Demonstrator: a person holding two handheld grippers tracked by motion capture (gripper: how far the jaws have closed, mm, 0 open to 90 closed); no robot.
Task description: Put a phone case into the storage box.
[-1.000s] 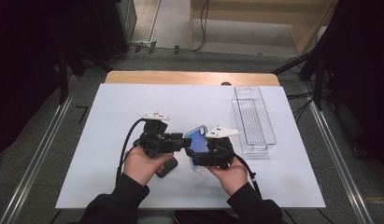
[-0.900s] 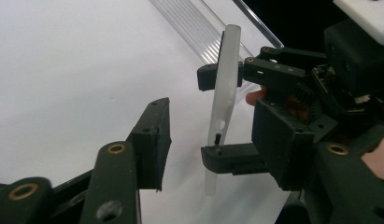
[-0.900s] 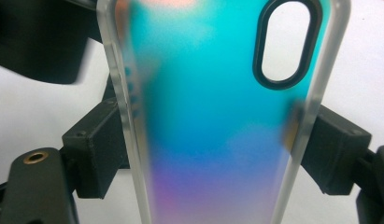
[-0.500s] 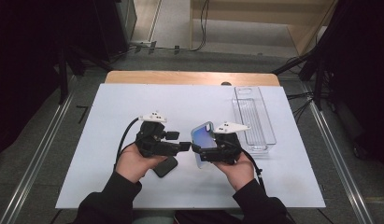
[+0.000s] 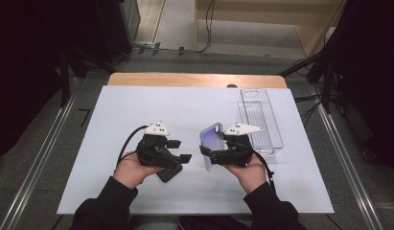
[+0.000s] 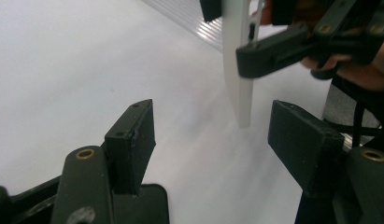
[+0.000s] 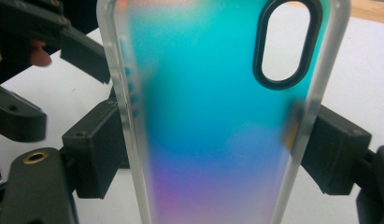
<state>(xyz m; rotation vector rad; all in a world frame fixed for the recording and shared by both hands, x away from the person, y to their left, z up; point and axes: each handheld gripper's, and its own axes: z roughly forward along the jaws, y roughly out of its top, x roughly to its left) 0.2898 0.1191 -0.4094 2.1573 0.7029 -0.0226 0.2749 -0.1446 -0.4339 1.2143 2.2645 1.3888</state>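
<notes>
A phone case [image 5: 212, 138] with a shimmering blue-to-violet back, a frosted white rim and an oval camera hole [image 7: 284, 44] stands on edge above the table. My right gripper [image 5: 211, 154] is shut on it, with a pad on each long side [image 7: 213, 149]. My left gripper [image 5: 179, 150] is a short way to the left of the case. Its jaws have just been opening and nothing is between them [image 6: 217, 123]. In the left gripper view the case [image 6: 238, 70] shows edge-on beyond those jaws, apart from them.
A dark flat object [image 5: 168, 173], maybe a phone, lies on the white table top [image 5: 137, 110] under my left hand. A clear plastic tray [image 5: 260, 120] stands at the right behind my right hand. Bare wood [image 5: 194, 79] edges the table's far side.
The two grippers were together at the case; now they are apart. The right one has carried the case to the right and stood it more upright. The left jaws have opened wider.
</notes>
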